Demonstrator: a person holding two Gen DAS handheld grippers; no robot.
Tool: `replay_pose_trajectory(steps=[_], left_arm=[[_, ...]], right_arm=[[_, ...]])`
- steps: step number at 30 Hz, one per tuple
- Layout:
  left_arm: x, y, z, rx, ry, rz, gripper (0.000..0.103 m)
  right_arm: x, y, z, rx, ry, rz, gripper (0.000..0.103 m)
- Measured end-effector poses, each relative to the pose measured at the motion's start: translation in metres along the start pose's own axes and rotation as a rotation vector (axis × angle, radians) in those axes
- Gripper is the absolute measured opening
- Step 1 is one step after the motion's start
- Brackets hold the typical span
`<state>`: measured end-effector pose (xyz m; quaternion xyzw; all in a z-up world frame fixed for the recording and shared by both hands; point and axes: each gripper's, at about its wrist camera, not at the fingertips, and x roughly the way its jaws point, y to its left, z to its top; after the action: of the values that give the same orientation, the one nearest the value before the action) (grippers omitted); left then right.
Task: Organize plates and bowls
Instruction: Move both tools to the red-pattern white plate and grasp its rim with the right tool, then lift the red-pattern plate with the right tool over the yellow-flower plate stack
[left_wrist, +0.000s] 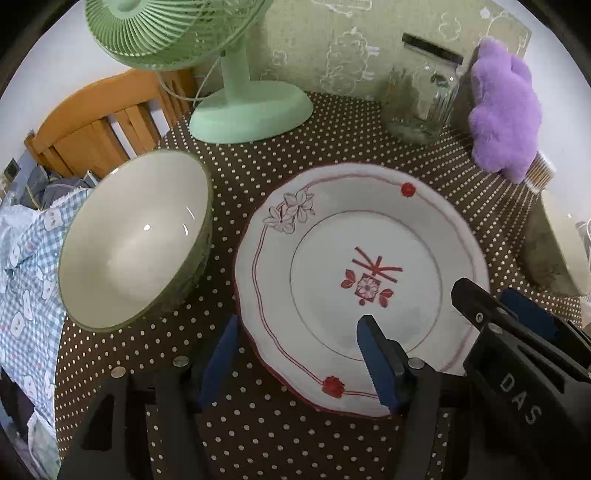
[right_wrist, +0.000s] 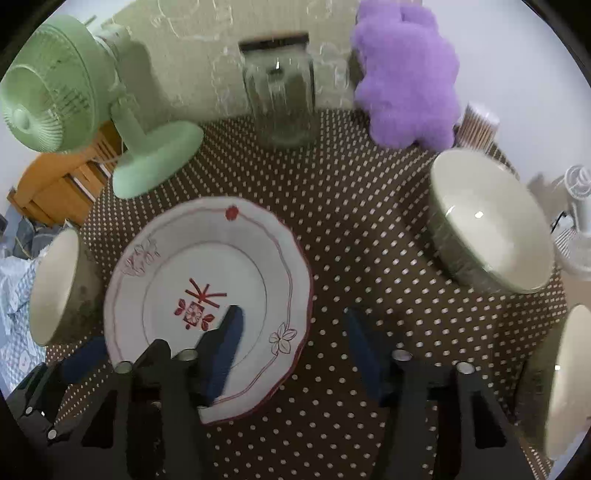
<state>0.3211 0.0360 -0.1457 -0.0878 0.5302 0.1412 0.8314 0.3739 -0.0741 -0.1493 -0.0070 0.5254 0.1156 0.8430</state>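
A white plate (left_wrist: 369, 236) with red flower decoration lies flat on the dotted tablecloth (left_wrist: 258, 177). My left gripper (left_wrist: 299, 360) straddles its near-left rim, one blue pad outside on the cloth and one over the plate, jaws apart and not pressing. My right gripper (right_wrist: 295, 347) straddles the same plate (right_wrist: 184, 266) at its right rim, also open; it shows as black fingers (left_wrist: 476, 306) in the left wrist view. A green-sided bowl (left_wrist: 136, 240) stands left of the plate, also visible as the bowl (right_wrist: 55, 288) at the left edge. Two more bowls (right_wrist: 487, 221) (right_wrist: 569, 384) stand right.
At the back of the round table stand a mint-green fan (left_wrist: 251, 110), a glass jar (left_wrist: 421, 99) and a purple plush toy (left_wrist: 506, 110). A wooden chair (left_wrist: 96, 122) and checked fabric (left_wrist: 29, 258) lie beyond the table's left edge. A cup of sticks (right_wrist: 480, 125) stands back right.
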Motion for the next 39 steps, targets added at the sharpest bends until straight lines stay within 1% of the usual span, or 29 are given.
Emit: replay_pose_trajectory(steps=[1,3,4,6,7,9,15,19,28,31,33,35,39], left_arm=[[0.002,0.000,0.000,0.000,0.006,-0.001,0.064],[0.008,-0.002,-0.001,0.007,0.021,-0.004,0.062],[0.010,-0.003,-0.002,0.010,0.029,-0.005,0.061],[0.012,-0.003,0.001,0.011,0.034,-0.012,0.061],[0.011,-0.003,0.001,0.010,0.035,-0.009,0.061],[0.011,-0.004,0.000,0.010,0.033,-0.006,0.062],[0.008,-0.009,-0.003,0.049,0.044,-0.008,0.061],[0.003,-0.019,-0.014,0.083,0.062,-0.024,0.061],[-0.013,-0.043,-0.048,0.179,0.098,-0.062,0.060],[-0.016,-0.050,-0.053,0.215,0.092,-0.052,0.060],[-0.019,-0.051,-0.054,0.220,0.090,-0.051,0.061],[-0.020,-0.052,-0.055,0.226,0.086,-0.062,0.062],[-0.017,-0.050,-0.054,0.240,0.095,-0.055,0.062]], right_arm=[[0.003,0.001,0.000,-0.001,0.005,0.001,0.051],[0.009,0.003,-0.001,-0.009,0.017,0.001,0.041],[0.011,0.004,-0.001,-0.013,0.024,0.001,0.039],[0.017,0.004,-0.002,-0.011,0.038,0.014,0.032],[0.019,0.005,-0.002,-0.004,0.042,0.021,0.032],[0.019,0.007,-0.002,0.006,0.038,0.008,0.032],[0.016,0.007,-0.006,0.014,0.040,0.001,0.030],[0.007,-0.003,-0.015,0.026,0.054,-0.010,0.030],[-0.017,-0.033,-0.049,0.083,0.091,-0.025,0.030],[-0.025,-0.042,-0.061,0.102,0.104,-0.024,0.030],[-0.029,-0.046,-0.067,0.115,0.112,-0.021,0.030],[-0.032,-0.048,-0.070,0.118,0.118,-0.020,0.030],[-0.032,-0.048,-0.069,0.111,0.122,-0.028,0.031]])
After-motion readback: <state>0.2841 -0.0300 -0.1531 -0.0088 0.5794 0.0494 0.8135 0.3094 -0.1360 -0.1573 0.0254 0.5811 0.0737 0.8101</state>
